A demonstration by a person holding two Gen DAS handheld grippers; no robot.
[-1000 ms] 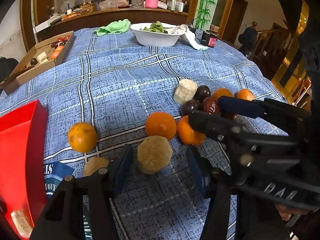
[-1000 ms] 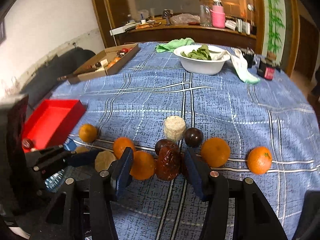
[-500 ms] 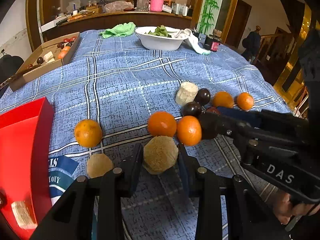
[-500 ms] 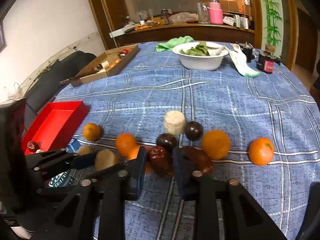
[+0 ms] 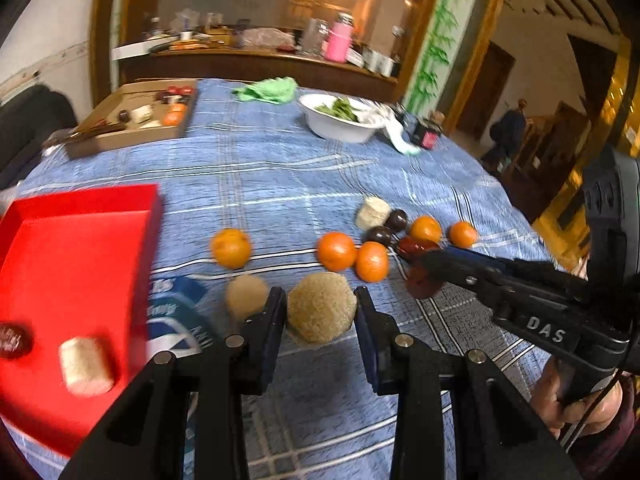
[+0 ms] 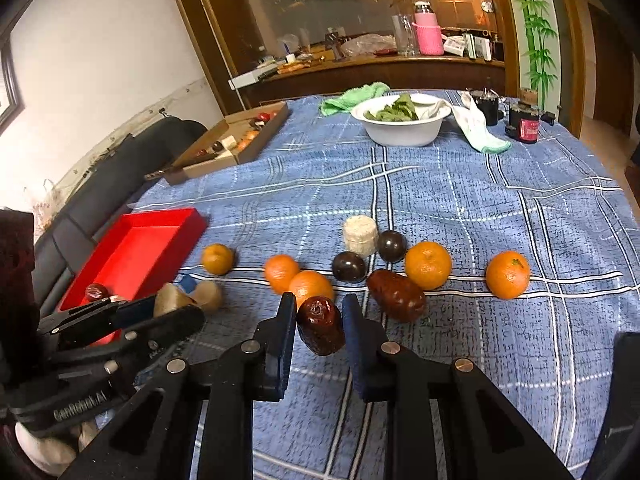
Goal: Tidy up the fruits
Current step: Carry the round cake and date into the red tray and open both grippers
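A blue plaid tablecloth [image 6: 460, 208] covers the table, with a wooden sideboard [image 6: 380, 68] and a dark sofa [image 6: 120, 176] beyond. The left gripper [image 5: 320, 312] clamps a tan, rough-skinned round fruit [image 5: 321, 312] — lifted just above the cloth, it seems. The right gripper [image 6: 319, 320] pinches a glossy, wrinkled red date [image 6: 320, 330] near the oranges [image 6: 428, 265]. The red tray [image 5: 72, 264] (at the left) holds another date [image 5: 12, 340] and a pale cylinder [image 5: 86, 366]; a white bowl [image 6: 402, 130] holds greens, and a cardboard box [image 6: 236, 144] holds assorted pieces.
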